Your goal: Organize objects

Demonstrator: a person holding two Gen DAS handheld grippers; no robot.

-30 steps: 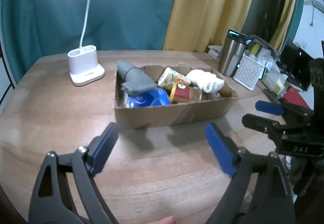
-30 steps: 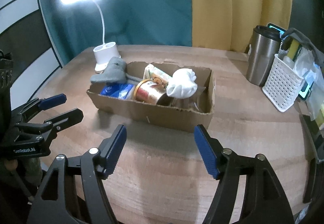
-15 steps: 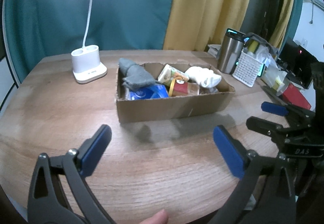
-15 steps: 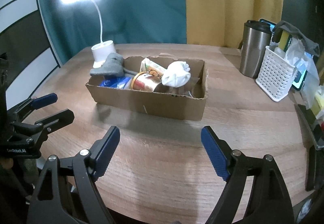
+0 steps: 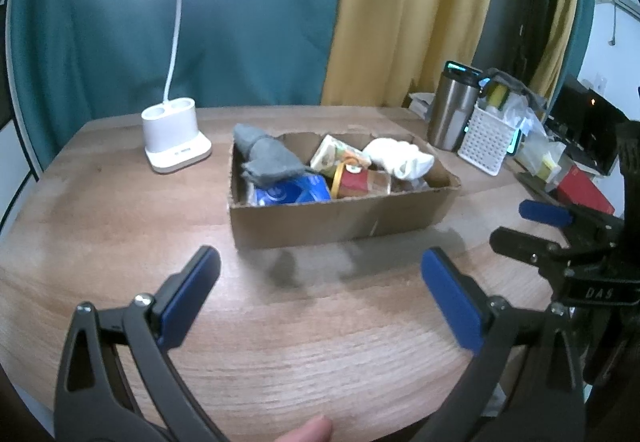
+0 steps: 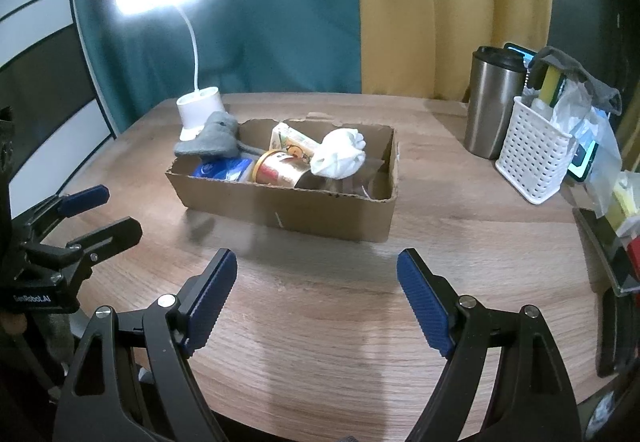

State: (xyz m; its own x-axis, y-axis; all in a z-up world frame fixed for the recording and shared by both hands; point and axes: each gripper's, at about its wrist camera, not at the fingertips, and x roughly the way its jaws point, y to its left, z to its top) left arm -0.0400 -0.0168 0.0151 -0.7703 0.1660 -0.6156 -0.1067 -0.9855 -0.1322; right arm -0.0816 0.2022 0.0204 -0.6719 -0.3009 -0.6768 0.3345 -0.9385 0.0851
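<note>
A cardboard box sits mid-table. It holds a grey sock, a blue packet, a red-gold tin, a printed carton and a white sock ball. My left gripper is open and empty, on the near side of the box. My right gripper is open and empty too. Each shows in the other's view, the right one and the left one.
A lit white desk lamp stands back left. A steel tumbler and a white perforated basket of clutter stand at the right. Teal and yellow curtains hang behind. The table edge is near me.
Both grippers have drawn back from the box toward the table's near edge, so the box looks smaller. Both stay open and empty.
</note>
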